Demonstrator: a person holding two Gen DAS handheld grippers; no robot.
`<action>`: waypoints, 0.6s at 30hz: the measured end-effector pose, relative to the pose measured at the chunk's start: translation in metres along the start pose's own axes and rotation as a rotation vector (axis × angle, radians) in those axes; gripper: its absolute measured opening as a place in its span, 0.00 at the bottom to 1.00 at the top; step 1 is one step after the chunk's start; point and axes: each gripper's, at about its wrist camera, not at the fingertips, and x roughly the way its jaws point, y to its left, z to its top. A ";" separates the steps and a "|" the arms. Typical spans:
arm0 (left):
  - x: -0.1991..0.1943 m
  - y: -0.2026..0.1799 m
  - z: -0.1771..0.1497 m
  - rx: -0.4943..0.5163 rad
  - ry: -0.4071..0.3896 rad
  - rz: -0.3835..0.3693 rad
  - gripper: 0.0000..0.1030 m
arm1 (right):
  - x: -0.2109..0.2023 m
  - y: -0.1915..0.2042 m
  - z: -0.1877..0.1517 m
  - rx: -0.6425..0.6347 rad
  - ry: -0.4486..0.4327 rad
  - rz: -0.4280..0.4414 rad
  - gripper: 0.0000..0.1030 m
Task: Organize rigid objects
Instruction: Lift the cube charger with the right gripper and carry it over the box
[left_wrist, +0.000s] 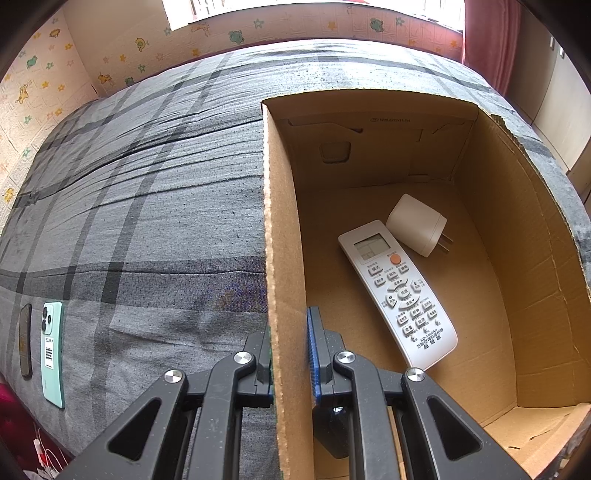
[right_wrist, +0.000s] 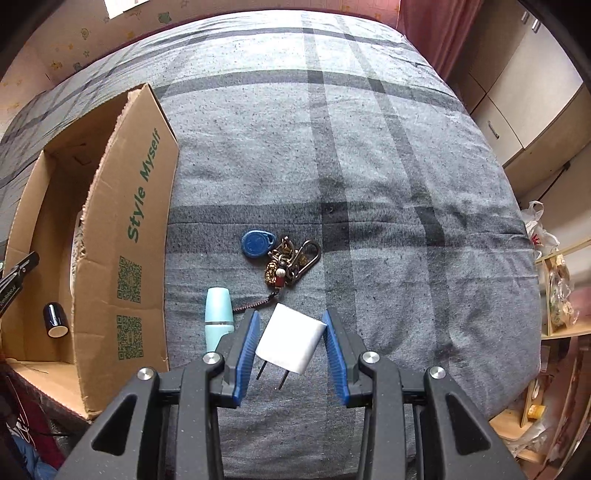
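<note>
The white plug adapter (right_wrist: 291, 338) lies on the plaid bed (right_wrist: 369, 166) between the spread fingers of the right tool (right_wrist: 290, 354), prongs toward the camera. The left tool (left_wrist: 290, 354) pinches the cardboard box (left_wrist: 280, 258) wall; inside lie a white remote (left_wrist: 397, 293) and another adapter (left_wrist: 417, 225).

Open bed (right_wrist: 369, 166) ahead; tube (right_wrist: 218, 314) and keys (right_wrist: 288, 264) crowd the charger (right_wrist: 290, 339); box (right_wrist: 122, 258) walls off the left.
</note>
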 end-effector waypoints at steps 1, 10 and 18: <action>0.000 0.000 0.000 0.000 0.000 0.000 0.14 | -0.004 0.000 0.002 -0.007 -0.011 -0.001 0.37; 0.000 0.000 0.000 -0.001 0.000 -0.001 0.14 | -0.050 0.014 0.020 -0.060 -0.111 0.001 0.37; 0.001 0.000 0.000 -0.002 0.001 -0.002 0.14 | -0.076 0.033 0.033 -0.099 -0.164 0.012 0.37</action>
